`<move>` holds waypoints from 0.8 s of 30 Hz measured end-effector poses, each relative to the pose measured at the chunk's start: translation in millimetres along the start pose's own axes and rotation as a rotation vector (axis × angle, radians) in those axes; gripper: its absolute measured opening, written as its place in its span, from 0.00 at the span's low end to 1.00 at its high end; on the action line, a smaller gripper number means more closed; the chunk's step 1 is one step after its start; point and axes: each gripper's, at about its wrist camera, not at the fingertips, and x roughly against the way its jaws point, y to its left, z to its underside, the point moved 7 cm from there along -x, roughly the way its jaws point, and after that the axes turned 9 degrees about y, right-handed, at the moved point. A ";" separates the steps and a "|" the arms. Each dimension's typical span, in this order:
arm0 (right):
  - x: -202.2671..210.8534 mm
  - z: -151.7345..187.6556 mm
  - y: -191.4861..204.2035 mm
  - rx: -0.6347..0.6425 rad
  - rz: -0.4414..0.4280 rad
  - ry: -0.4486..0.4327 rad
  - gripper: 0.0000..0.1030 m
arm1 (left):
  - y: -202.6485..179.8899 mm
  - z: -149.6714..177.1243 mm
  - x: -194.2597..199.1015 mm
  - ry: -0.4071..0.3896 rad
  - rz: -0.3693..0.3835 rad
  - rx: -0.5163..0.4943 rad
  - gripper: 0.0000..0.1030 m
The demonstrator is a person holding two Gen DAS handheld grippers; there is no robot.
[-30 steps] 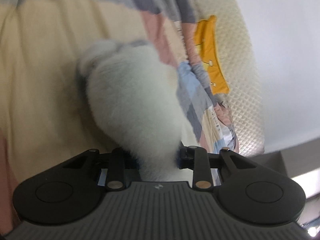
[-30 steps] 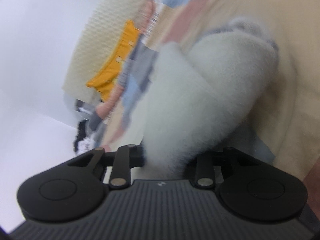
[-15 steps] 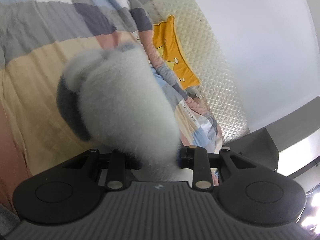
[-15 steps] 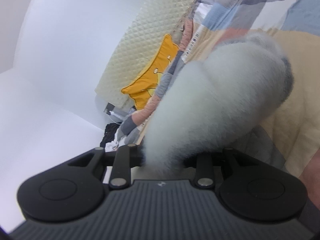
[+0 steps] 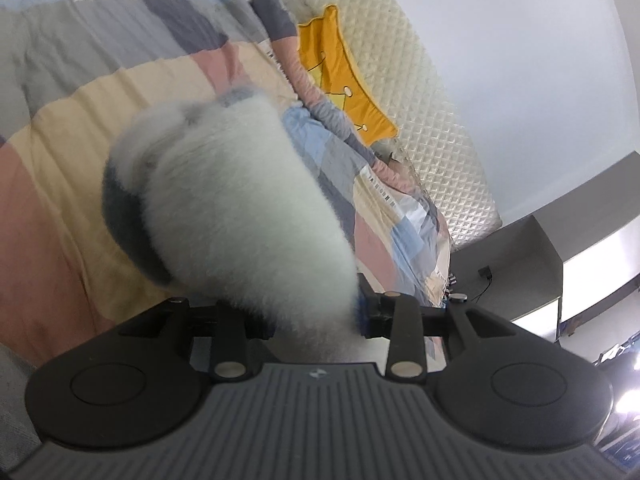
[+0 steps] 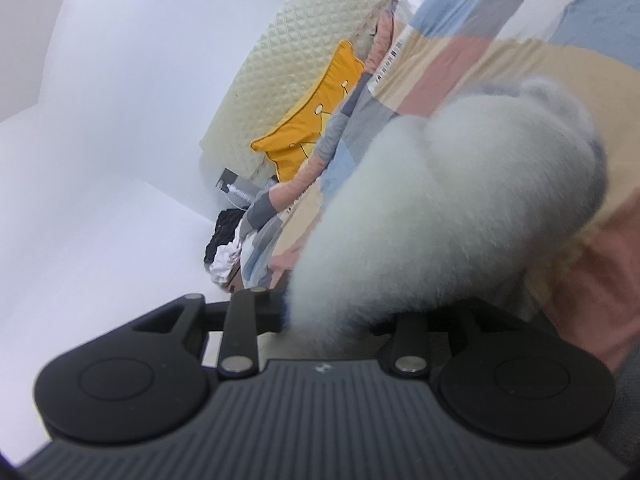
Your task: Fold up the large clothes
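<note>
The left gripper (image 5: 316,320) was clamped on a bunch of the fluffy white garment (image 5: 240,208), the fleece filling the gap between its two jaws and hiding the fingertips. The right gripper (image 6: 328,320) was likewise closed on the fluffy white garment (image 6: 440,208), with pile bulging out over the jaws. In both wrist views the garment stood up from the jaws as a thick rolled bundle held above the patchwork bedspread (image 5: 100,92); whether its far end touched the bedspread could not be determined. A dark grey band of fabric (image 5: 128,232) ran along the bundle's edge on the side facing the bedspread in the left wrist view. The bedspread (image 6: 500,40) showed blocks of cream, pink, grey and blue and lay beneath and behind the garment. Beyond the bedspread, a yellow cushion (image 5: 340,76) rested against a cream quilted headboard (image 5: 432,92); the same yellow cushion (image 6: 316,120) and headboard (image 6: 292,64) appeared past the bedspread's far edge in the right wrist view. A heap of black and white clothing (image 6: 226,244) lay beside the bedspread's end, near the white wall (image 6: 100,120). A grey cabinet (image 5: 508,264) stood beyond the headboard's lower corner in the left wrist view.
</note>
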 end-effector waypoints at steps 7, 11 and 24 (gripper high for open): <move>-10.9 -12.4 11.5 0.013 -0.074 0.012 0.58 | -3.3 -20.3 -11.3 -0.026 0.036 0.034 0.41; -21.6 -27.3 19.3 0.027 -0.057 0.016 0.58 | -14.2 -40.5 -26.5 -0.039 0.031 0.024 0.42; -109.5 -86.8 16.4 0.064 0.051 0.100 0.58 | -14.9 -123.0 -117.1 -0.043 -0.065 0.045 0.42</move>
